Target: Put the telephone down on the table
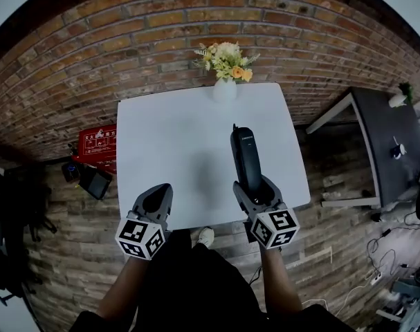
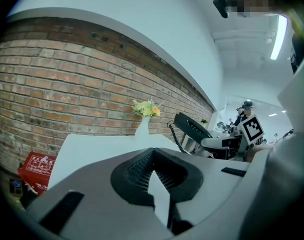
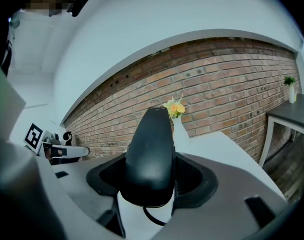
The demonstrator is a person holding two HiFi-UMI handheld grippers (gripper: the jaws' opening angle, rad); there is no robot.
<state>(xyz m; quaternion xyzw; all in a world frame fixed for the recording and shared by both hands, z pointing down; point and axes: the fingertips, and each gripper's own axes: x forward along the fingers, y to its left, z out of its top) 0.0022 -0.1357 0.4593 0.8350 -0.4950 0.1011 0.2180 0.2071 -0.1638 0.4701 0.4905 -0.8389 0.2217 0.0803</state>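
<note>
A black telephone handset hangs over the right half of the white table, pointing toward the brick wall. My right gripper is shut on its near end. In the right gripper view the handset fills the space between the jaws, with a thin cord hanging under it. From the left gripper view the handset is tilted up, clear of the tabletop, and its coiled cord dangles. My left gripper hovers over the table's near left edge, shut and holding nothing.
A white vase of yellow flowers stands at the table's far edge against the brick wall. A red crate sits on the floor at left. A dark table stands at right. The person's shoe shows below the table's near edge.
</note>
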